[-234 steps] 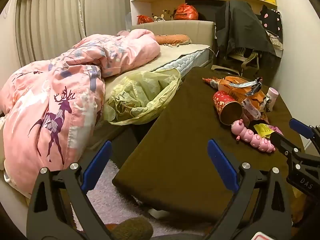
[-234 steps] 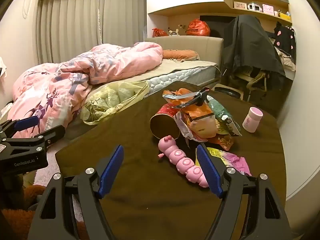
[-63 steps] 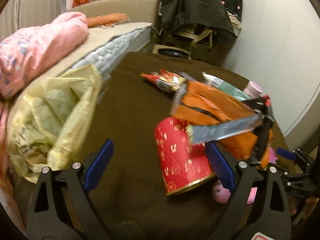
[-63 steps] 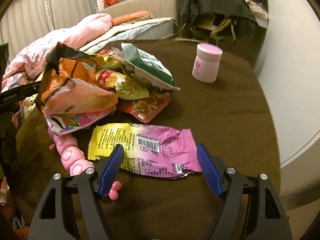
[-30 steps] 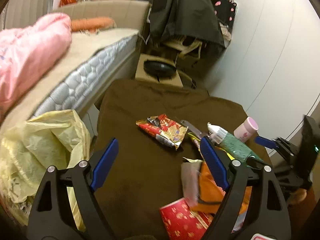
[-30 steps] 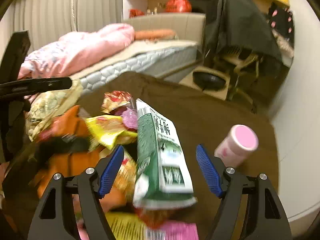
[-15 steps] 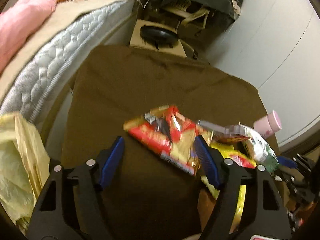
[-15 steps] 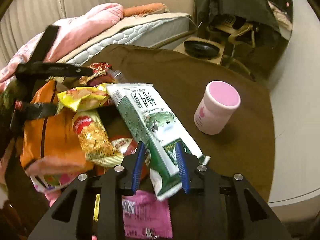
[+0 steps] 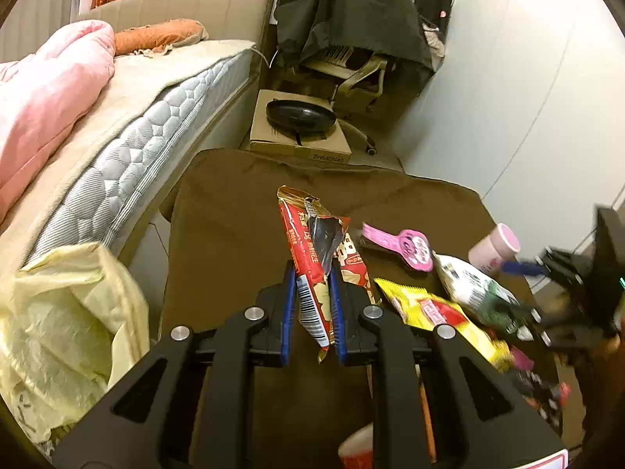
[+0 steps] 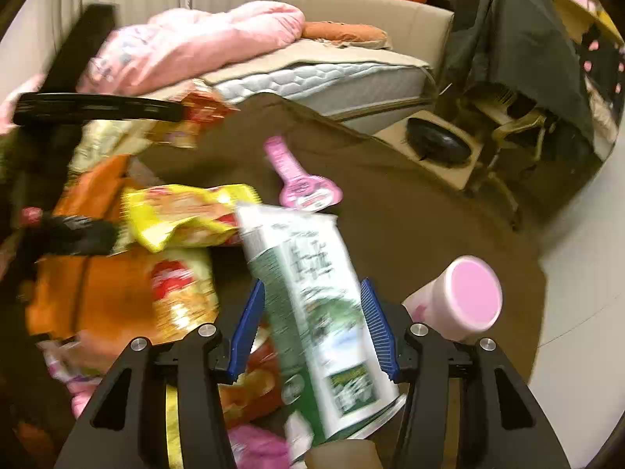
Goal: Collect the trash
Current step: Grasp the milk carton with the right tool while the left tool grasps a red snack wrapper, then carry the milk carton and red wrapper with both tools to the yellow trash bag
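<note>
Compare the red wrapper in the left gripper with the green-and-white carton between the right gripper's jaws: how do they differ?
The red wrapper is thin, crumpled foil; the green-and-white carton is a bulky box with flat printed sides. The left gripper has its jaws nearly together, pinching the wrapper, while the right gripper has its jaws opening, wide around the carton. Both point away from the cameras, above the brown table.

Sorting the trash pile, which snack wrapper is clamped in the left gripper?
The red wrapper with the barcode, standing upright in the left gripper; the yellow wrapper lies on the table.
</note>
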{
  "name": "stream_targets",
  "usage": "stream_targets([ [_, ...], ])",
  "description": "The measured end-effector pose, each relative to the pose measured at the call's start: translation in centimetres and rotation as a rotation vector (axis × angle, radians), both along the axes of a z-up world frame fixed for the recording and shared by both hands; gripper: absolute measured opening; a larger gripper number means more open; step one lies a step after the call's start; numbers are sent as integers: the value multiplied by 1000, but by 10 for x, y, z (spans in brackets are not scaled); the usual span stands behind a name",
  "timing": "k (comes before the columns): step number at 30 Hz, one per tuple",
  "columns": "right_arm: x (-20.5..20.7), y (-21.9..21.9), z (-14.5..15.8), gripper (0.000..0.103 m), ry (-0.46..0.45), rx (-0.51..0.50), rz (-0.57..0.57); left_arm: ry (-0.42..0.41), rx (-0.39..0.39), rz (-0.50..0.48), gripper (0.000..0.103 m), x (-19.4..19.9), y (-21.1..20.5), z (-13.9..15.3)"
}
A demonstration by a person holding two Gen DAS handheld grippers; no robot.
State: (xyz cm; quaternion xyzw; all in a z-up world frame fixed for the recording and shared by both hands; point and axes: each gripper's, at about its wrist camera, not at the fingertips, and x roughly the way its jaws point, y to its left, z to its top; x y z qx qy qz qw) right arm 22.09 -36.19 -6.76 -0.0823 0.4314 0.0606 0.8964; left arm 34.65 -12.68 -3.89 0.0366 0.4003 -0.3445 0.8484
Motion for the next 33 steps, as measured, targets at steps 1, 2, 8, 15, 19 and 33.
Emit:
stream_targets([
  [1,8,-4,-1,50,23,28,-1,-5,0,-2,15,-3,3,1],
  [2,14,-6,-2,50,41,47,-3,-11,0,-4,15,-8,6,1],
  [8,50,-18,-15,50,167,122,-61,-24,1,-8,15,-24,19,-2],
  [15,56,0,-21,52,208,-40,-71,-30,-17,22,15,-44,37,-2],
  [19,37,4,1,49,116,29,-75,-41,-39,25,15,-56,45,3],
  [33,-36,68,126,49,-356,-5,-43,-168,-99,109,15,-92,103,50],
])
